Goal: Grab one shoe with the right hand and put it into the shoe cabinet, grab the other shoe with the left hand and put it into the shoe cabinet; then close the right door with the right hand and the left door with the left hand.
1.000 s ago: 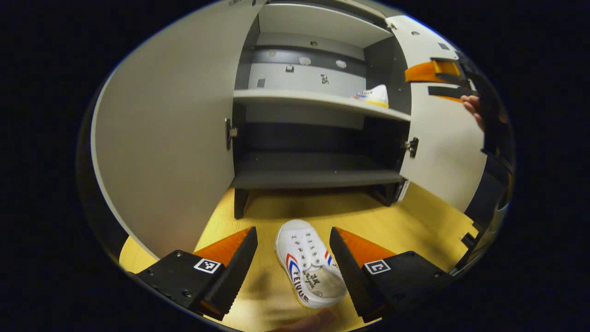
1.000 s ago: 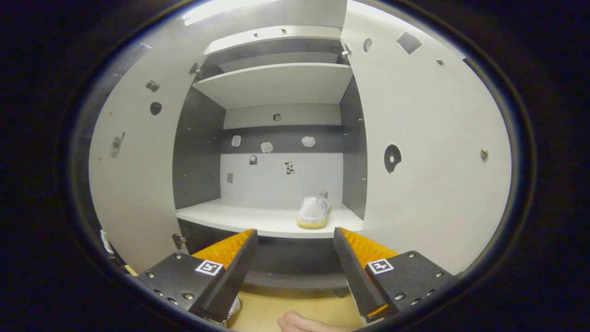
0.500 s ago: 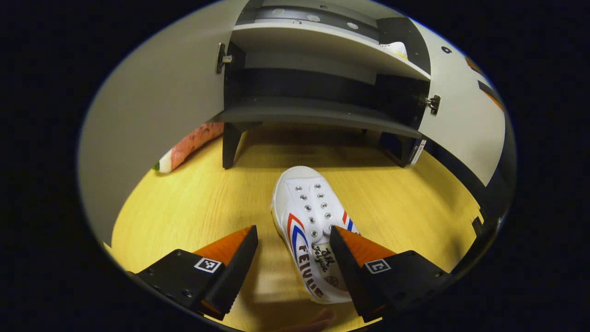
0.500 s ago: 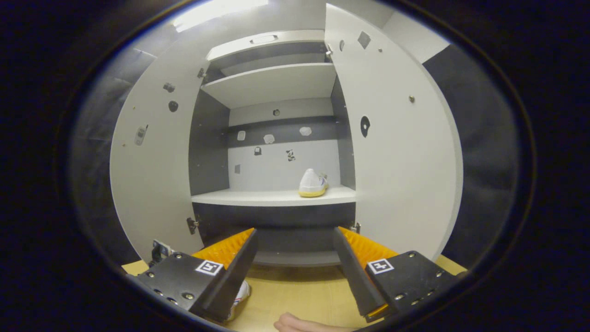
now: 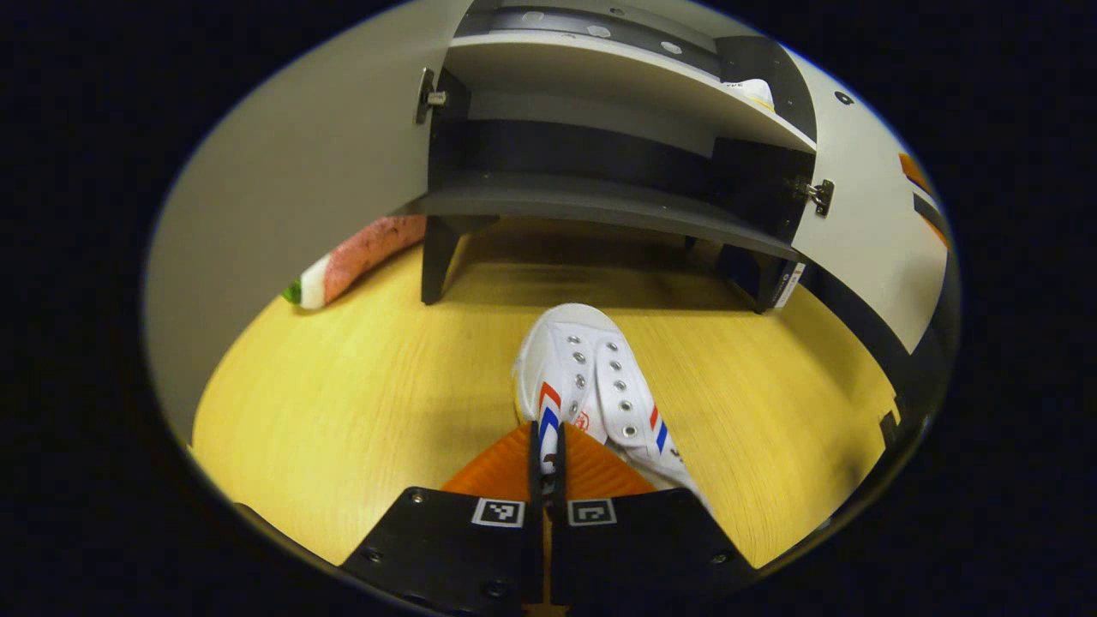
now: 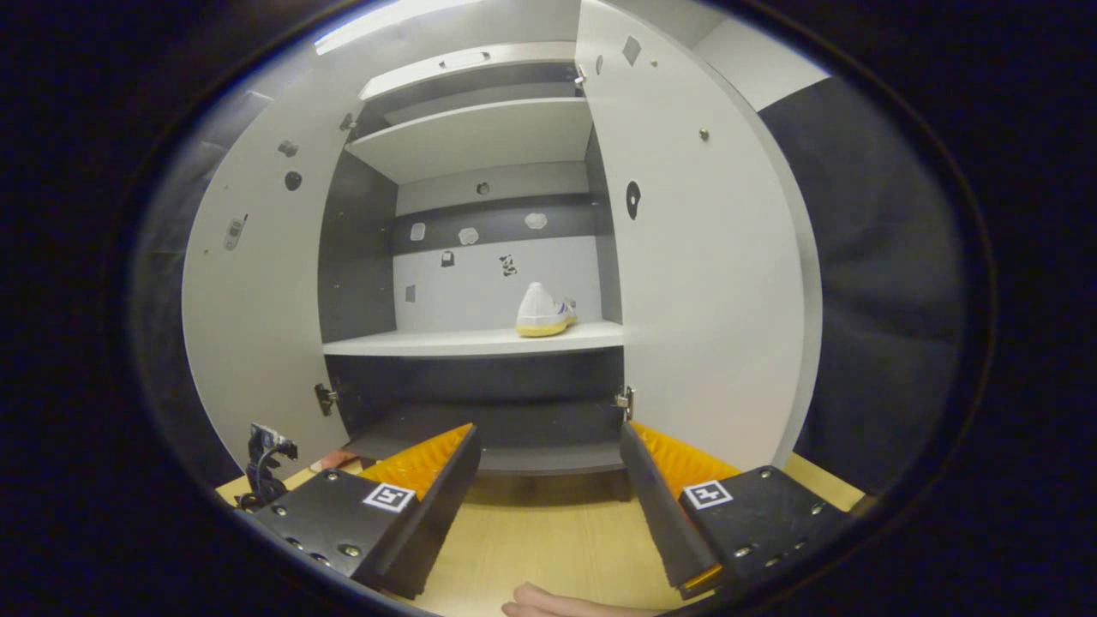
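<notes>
Left claw [image 5: 546, 458]: pressed together on the side wall of the white canvas shoe with red-blue stripes [image 5: 591, 398], on the yellow wooden floor [image 5: 360, 386] before the grey two-door shoe cabinet [image 5: 600, 206]. Right claw [image 6: 548, 480]: spread, holding nothing. Second white shoe [image 6: 542, 311]: on the middle shelf [image 6: 446, 343].

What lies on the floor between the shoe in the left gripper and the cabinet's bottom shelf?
Nothing: in the left gripper view, only bare wooden floor separates the shoe from the bottom shelf.
</notes>
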Motion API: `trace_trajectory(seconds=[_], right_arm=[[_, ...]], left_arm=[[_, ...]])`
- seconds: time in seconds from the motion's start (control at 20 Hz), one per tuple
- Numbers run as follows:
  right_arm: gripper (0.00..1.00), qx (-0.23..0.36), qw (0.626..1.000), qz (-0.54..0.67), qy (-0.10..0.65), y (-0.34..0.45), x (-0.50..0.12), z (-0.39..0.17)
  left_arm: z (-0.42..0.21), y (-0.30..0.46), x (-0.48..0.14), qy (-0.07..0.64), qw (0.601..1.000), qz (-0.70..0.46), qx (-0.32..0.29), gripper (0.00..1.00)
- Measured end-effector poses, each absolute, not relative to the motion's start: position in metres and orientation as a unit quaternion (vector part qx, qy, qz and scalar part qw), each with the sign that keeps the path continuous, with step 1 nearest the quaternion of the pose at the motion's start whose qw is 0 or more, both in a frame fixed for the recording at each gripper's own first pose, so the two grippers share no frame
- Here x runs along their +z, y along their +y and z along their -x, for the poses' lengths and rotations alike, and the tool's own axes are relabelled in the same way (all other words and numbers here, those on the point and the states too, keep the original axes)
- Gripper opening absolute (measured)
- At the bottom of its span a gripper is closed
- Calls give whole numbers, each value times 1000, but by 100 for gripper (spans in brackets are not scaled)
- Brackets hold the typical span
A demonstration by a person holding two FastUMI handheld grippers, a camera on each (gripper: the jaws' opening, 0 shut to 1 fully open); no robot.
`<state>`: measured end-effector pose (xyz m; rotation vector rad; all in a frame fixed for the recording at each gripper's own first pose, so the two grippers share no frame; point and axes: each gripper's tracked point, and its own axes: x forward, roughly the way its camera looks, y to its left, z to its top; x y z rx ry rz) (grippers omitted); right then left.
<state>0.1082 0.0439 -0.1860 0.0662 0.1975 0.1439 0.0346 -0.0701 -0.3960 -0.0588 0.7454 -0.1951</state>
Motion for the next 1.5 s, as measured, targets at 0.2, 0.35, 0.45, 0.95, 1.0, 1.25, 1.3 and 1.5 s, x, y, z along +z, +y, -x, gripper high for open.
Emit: trace_trajectory(seconds=[0.2, 0.35, 0.45, 0.95, 1.0, 1.25, 1.3, 1.5], right_arm=[[98, 77, 992, -29, 100, 42, -190, -102], [98, 81, 991, -34, 102, 41, -190, -100], [98, 85, 991, -32, 101, 39, -187, -99], [98, 100, 989, -37, 104, 39, -185, -93], [98, 106, 988, -38, 102, 42, -185, -90], [98, 133, 986, -37, 98, 55, -183, -82], [98, 132, 986, -37, 98, 53, -183, -82], [98, 135, 985, -40, 98, 50, -182, -76]], left_arm=[[-38, -65, -340, 306, 947, 21, -92, 2], [-53, -70, -294, 262, 960, 20, -93, 2], [-62, -72, -269, 247, 964, 27, -92, 2], [-130, -76, -157, 223, 971, 48, -76, 1], [-130, -75, -150, 222, 971, 46, -81, 2], [-127, -77, -134, 226, 969, 62, -81, 2], [-126, -78, -132, 228, 968, 65, -77, 2], [-129, -87, -98, 202, 973, 66, -89, 2]])
